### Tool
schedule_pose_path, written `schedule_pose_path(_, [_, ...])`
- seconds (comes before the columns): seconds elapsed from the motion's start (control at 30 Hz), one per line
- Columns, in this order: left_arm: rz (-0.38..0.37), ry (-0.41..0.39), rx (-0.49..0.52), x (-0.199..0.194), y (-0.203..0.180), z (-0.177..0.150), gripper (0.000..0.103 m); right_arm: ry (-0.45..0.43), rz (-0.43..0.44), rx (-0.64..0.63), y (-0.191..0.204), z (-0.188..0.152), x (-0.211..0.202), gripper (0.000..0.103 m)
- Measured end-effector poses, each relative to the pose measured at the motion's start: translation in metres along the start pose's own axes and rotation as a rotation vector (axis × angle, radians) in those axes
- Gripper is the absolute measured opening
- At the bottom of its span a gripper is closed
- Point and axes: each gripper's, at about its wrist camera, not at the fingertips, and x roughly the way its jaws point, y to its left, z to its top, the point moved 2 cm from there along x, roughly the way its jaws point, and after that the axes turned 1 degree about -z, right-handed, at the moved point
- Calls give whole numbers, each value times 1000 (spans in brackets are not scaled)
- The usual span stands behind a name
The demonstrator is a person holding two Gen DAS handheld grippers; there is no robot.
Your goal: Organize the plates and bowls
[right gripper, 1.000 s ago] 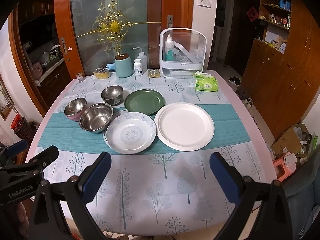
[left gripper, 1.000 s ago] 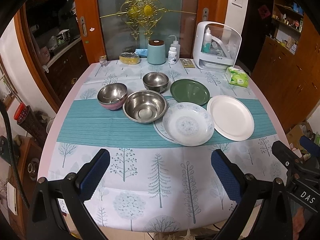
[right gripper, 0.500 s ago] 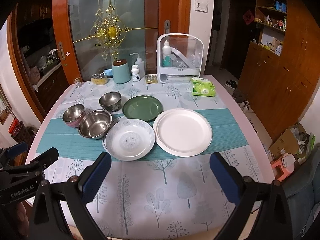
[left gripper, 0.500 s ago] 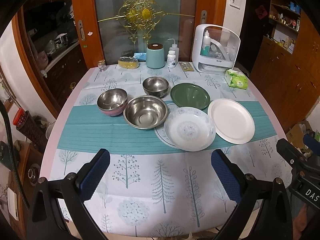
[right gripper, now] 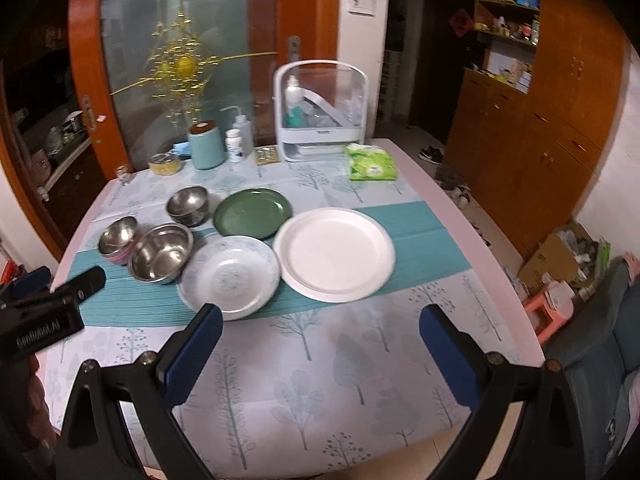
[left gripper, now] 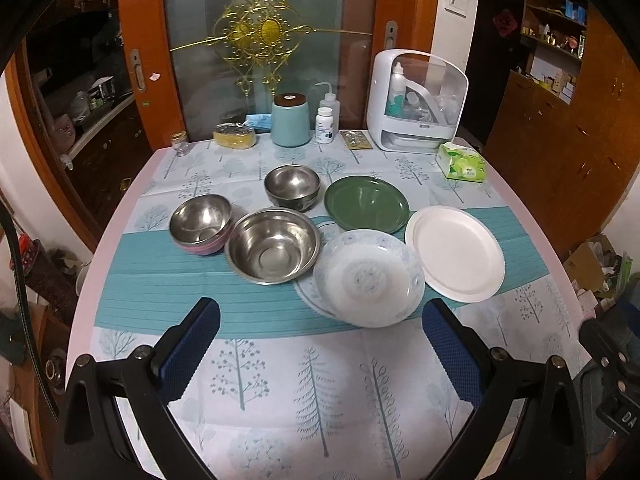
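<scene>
— Where's the patterned plate (left gripper: 368,278)?
— Just ahead of the left gripper (left gripper: 320,344), toward its right jaw; untouched.
— And the white plate (right gripper: 334,254)?
— Ahead of the right gripper (right gripper: 320,342), between its jaws' lines. Both grippers spread wide, empty.

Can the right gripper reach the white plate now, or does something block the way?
Probably yes. The right gripper is open, and only bare tablecloth lies between it and the white plate, whose near rim is uncovered.

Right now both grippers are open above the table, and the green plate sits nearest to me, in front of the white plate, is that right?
Not quite. The green plate sits farther back, behind the white plate, as the left wrist view shows. Both the left gripper and the right gripper are open.
</scene>
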Motion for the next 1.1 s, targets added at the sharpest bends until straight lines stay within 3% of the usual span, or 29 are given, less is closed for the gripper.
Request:
schedule_pose_path(0.17, [9, 21, 4, 25, -15, 14, 101, 19, -46, 31, -25, -1, 16, 99])
schedule_pose_path(0.43, [61, 66, 12, 76, -55, 39, 101, 77, -28, 40, -70, 15, 72, 99])
schedule_pose_path(0.73, [104, 145, -19, 155, -106, 70, 101, 153, 5, -1, -121, 50, 164, 99])
schedule_pose_path(0.83, [121, 168, -8, 181, -118, 75, 101, 176, 15, -30, -132, 60, 197, 94])
schedule_pose_path(1.1, [89, 291, 62, 257, -141, 81, 101, 293, 118, -46, -146, 70, 280, 86])
